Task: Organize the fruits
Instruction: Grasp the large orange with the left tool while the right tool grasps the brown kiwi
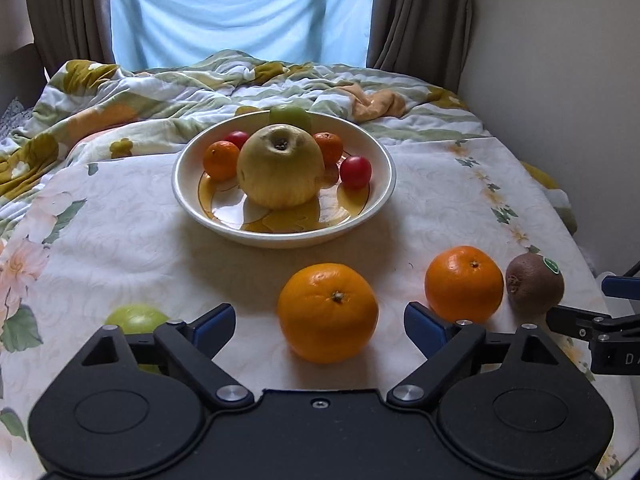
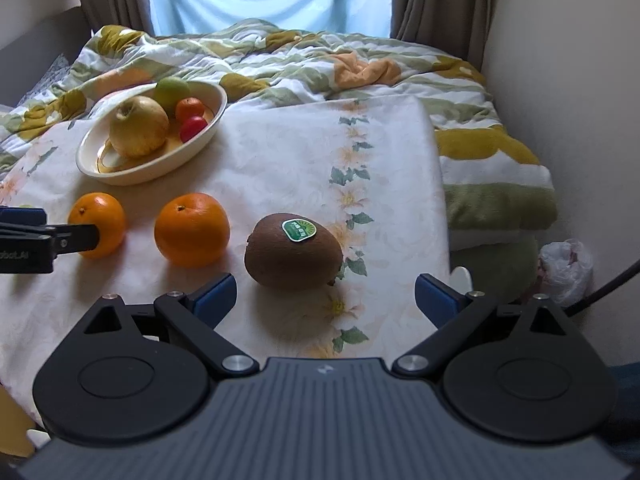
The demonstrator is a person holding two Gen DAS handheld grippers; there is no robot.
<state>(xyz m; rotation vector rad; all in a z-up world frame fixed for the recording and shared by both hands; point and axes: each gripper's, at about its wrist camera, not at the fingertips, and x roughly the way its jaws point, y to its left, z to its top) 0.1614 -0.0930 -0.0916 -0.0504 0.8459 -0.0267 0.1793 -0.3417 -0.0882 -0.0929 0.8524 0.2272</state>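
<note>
Fruits nearest you sit ready for taking: the orange [image 1: 328,312] lies between your left gripper's [image 1: 319,326] released jaws, and the kiwi [image 2: 294,256] just ahead of your right gripper [image 2: 325,295], jaws also spread and gripping nothing. Beyond them a second orange [image 1: 464,283] waits on the cloth [image 1: 120,232]. Farthest off is the bowl [image 1: 192,200], already holding a pear [image 1: 280,168], presumably where everything gathers.

Right gripper [image 2: 325,300]: jaws spread wide, nothing between the pads, pointed down at a kiwi [image 2: 294,252] with a green sticker, lying just ahead on the flowered cloth [image 2: 280,152]. Left of the kiwi, two oranges: one [image 2: 192,230] near it, another [image 2: 102,220] further left, partly covered by the left gripper's finger [image 2: 76,237] at the frame edge. Behind them, a cream bowl [image 2: 120,176] holding a yellow apple [image 2: 138,126], a green apple [image 2: 172,90], a tangerine [image 2: 190,109] and a cherry tomato [image 2: 193,128]; rumpled quilt [image 2: 300,56] beyond.
</note>
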